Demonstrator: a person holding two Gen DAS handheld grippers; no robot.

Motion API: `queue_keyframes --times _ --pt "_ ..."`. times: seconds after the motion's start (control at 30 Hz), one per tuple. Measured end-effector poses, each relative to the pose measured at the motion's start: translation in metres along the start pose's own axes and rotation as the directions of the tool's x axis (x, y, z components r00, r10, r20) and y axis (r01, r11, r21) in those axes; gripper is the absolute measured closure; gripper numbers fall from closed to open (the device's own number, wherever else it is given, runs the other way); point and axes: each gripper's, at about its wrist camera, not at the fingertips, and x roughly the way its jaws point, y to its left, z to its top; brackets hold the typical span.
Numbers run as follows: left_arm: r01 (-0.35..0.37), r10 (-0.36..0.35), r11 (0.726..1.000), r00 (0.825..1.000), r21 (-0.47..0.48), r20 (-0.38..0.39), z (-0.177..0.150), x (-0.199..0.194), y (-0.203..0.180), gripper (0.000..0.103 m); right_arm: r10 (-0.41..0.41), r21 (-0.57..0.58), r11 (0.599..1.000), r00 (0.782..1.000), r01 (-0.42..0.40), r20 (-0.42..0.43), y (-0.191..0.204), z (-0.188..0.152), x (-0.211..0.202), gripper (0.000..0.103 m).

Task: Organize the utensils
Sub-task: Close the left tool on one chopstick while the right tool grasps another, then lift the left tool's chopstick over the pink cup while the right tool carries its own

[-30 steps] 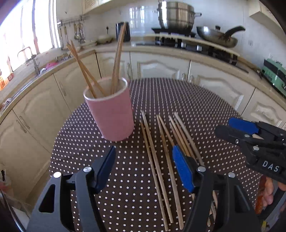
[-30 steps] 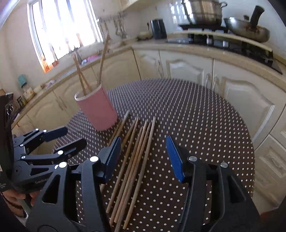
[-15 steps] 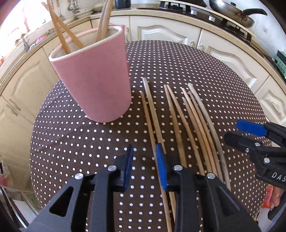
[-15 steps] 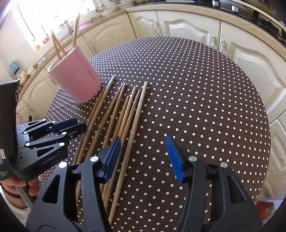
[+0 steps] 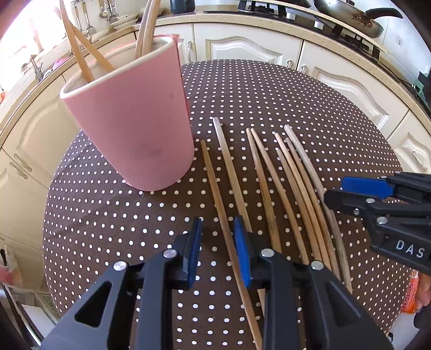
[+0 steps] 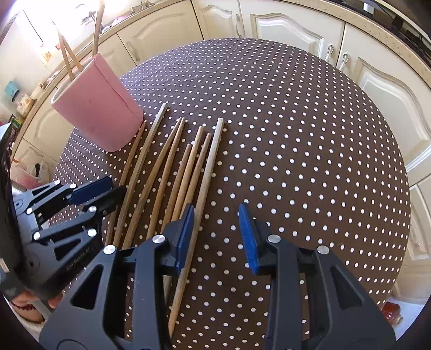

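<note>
Both hand-held grippers [image 5: 216, 250] [image 6: 218, 237] dropped toward 8 chopsticks [image 5: 265, 183]; left gapes, right closing, empty.

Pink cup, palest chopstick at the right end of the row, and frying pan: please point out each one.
pink cup [image 5: 134, 126], left wrist view, middle of its outer wall.
palest chopstick [image 6: 210, 167], right wrist view, upper part of its shaft.
frying pan [image 5: 358, 18], left wrist view, inside of its bowl.

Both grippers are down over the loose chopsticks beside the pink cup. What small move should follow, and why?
Probably finish closing the left gripper on the leftmost chopstick, then lift it toward the pink cup. That stick lies between its pads, which do not yet press it. The right gripper, jaws closing, has the rightmost chopstick by its left pad.
</note>
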Motion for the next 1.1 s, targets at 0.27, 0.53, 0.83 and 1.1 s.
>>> queue_keyframes --times 0.27,0.53,0.83,1.1 --pt "0.013 -0.013 1.000 1.000 -0.019 0.009 -0.007 -0.004 0.002 0.097 -0.175 -0.143 0.975 0.984 0.168 -0.035 0.033 0.009 0.013 0.086" --pt "0.086 -0.084 0.996 0.995 -0.036 0.055 -0.017 -0.010 0.002 0.098 -0.092 -0.059 0.994 0.996 0.092 0.004 0.022 -0.001 0.003 0.097" --pt "0.143 -0.140 0.990 0.967 0.003 0.212 -0.026 -0.069 0.001 0.098 0.003 -0.040 0.999 0.991 0.002 0.132 0.012 -0.019 -0.049 0.097" --pt "0.178 -0.179 0.983 0.911 0.039 0.372 -0.023 -0.134 0.008 0.098 0.098 -0.062 0.995 0.951 -0.084 0.293 0.028 -0.012 -0.109 0.097"
